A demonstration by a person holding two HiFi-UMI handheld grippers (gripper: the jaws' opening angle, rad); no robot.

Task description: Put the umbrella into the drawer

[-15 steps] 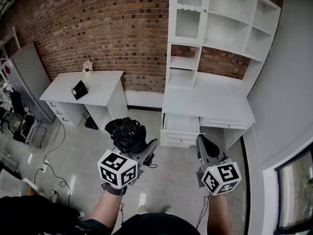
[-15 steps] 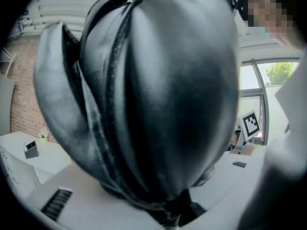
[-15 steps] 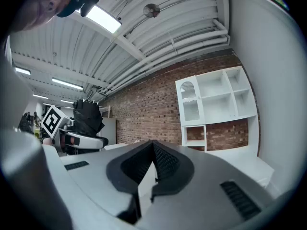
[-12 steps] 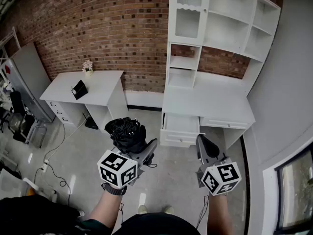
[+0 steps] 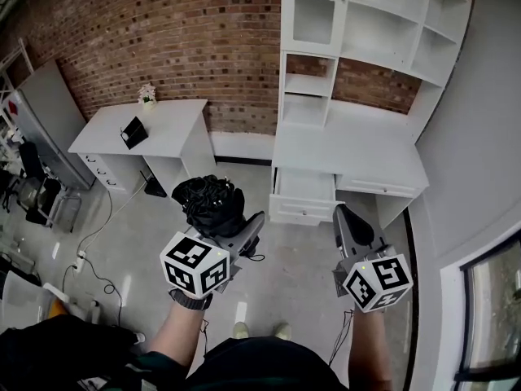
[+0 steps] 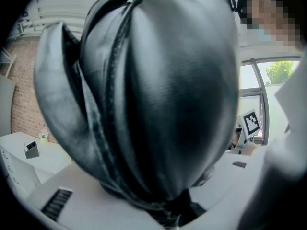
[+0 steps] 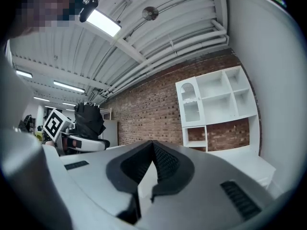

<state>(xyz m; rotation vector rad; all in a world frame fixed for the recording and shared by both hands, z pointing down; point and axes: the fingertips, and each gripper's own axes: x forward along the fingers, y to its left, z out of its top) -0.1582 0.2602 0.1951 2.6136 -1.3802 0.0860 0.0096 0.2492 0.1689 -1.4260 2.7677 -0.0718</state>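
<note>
Carry step: L gripper pinches the folded black umbrella, lower centre of head view, well short of the open drawer mid-frame. R gripper is pressed together, empty. Next, probably: move fwd, lower umbrella in, release.

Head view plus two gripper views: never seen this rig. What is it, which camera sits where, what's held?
No robot here: a person carries a hand-held gripper in each hand, each with a marker cube. The head view looks down from the person's head; the other two cameras ride on them and look along their jaws. The left hand-held gripper is closed on a folded black umbrella, which fills its own view. The right hand-held gripper is shut and empty. Ahead, a drawer stands pulled out of the white desk.
</note>
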